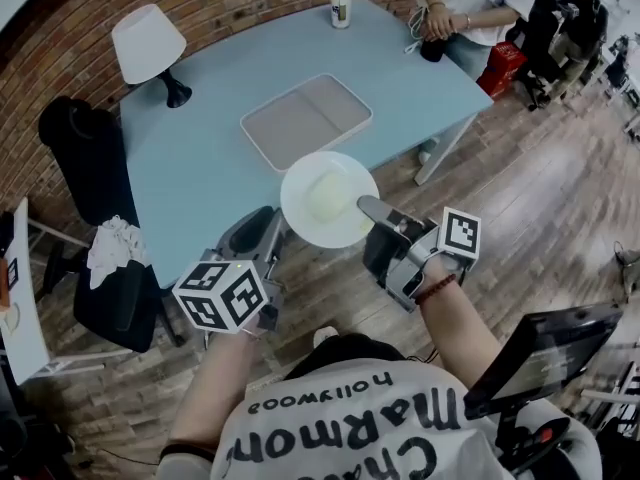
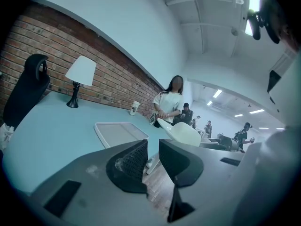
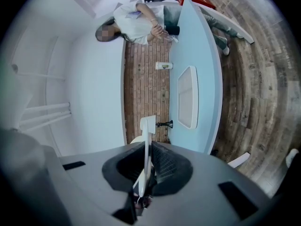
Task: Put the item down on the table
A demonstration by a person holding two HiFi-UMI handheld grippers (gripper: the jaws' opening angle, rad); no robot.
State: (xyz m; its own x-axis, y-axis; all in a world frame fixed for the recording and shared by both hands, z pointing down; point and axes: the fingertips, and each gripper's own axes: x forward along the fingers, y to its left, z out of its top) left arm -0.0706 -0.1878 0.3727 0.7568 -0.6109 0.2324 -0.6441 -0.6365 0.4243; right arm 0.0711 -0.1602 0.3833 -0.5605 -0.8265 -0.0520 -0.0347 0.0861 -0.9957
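Observation:
A white plate [image 1: 328,198] hangs over the front edge of the light blue table [image 1: 200,148]. My right gripper [image 1: 368,206] is shut on the plate's right rim. In the right gripper view the plate [image 3: 146,145] shows edge-on, pinched between the jaws of that gripper [image 3: 148,164]. My left gripper [image 1: 265,223] sits just below and left of the plate, not touching it. Seen from the left gripper view, its jaws [image 2: 150,149] stand slightly apart with nothing between them, and the plate [image 2: 181,132] floats ahead to the right.
On the table lie a grey tray [image 1: 305,120] in the middle, a white lamp [image 1: 148,48] at the far left and a paper cup [image 1: 341,4] at the back. A person [image 1: 460,8] sits at the far right corner. A black chair [image 1: 90,158] stands left.

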